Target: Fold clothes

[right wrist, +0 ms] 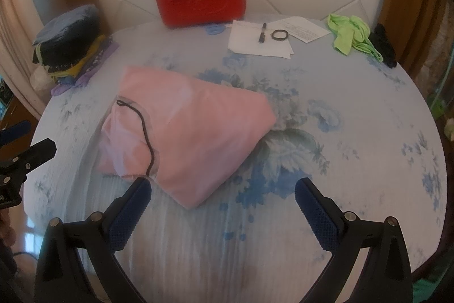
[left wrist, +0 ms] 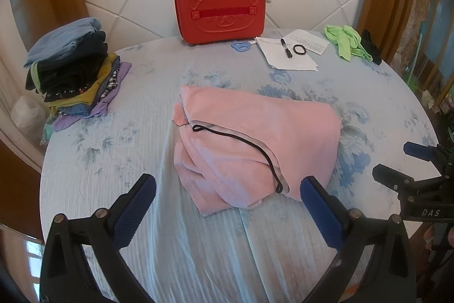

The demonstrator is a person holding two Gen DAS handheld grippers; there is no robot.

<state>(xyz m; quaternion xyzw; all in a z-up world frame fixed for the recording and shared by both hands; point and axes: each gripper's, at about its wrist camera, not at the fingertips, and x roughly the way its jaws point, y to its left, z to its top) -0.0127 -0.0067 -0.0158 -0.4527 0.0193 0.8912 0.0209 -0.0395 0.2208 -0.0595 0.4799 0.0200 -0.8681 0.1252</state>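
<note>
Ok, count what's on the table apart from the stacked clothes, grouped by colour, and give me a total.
Pink: 1, folded pink garment
Red: 1, red case
Green: 1, green cloth
White: 1, pile of papers
Black: 3, pen, ring, black cloth
Blue: 1, small blue item
Total: 8

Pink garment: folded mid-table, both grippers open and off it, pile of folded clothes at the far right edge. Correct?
Not quite. The pile of folded clothes sits at the far left edge, as the left wrist view shows. The rest holds: the pink garment lies folded mid-table, and the left gripper and right gripper are both open and off it.
</note>
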